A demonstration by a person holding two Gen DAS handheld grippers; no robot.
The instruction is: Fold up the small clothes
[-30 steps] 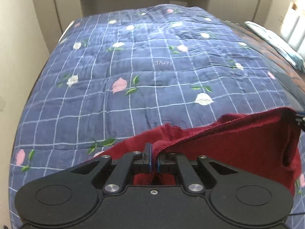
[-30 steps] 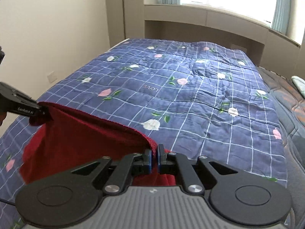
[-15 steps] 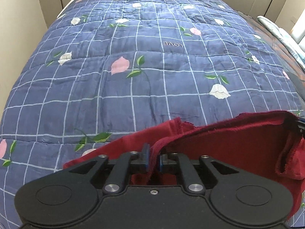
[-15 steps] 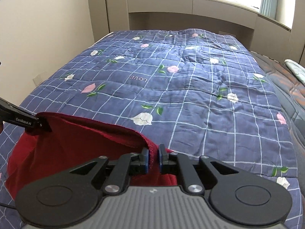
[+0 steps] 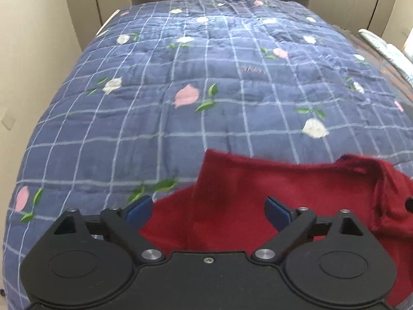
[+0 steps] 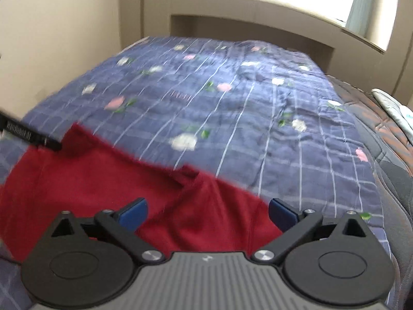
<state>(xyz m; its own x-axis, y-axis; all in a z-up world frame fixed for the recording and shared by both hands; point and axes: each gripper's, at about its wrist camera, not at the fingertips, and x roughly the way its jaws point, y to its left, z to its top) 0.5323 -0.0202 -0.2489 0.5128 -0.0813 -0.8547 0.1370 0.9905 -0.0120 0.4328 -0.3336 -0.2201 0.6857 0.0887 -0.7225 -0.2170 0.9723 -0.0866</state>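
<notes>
A dark red garment (image 5: pixel 271 193) lies on the blue checked quilt (image 5: pixel 180 90) at the near end of the bed. My left gripper (image 5: pixel 207 211) hovers over its left part, jaws opening wide, the blue pads clear of the cloth lying between and below them. In the right wrist view the same red garment (image 6: pixel 116 180) spreads to the left, and my right gripper (image 6: pixel 207 211) is over its right corner with jaws opening wide, pads not pressing it. A finger of the left gripper (image 6: pixel 31 135) shows at the garment's far left edge.
The quilt (image 6: pixel 258 116) with flower prints covers the bed up to a beige headboard shelf (image 6: pixel 258 13). A wall (image 5: pixel 38 51) runs along the bed's left side. A darker blanket (image 6: pixel 382 134) and a pale pillow (image 5: pixel 387 49) lie on the right.
Both grippers were shut on the garment's upper edge and held it up; now both have opened and the edge has dropped onto the quilt. Both hands have sunk lower.
</notes>
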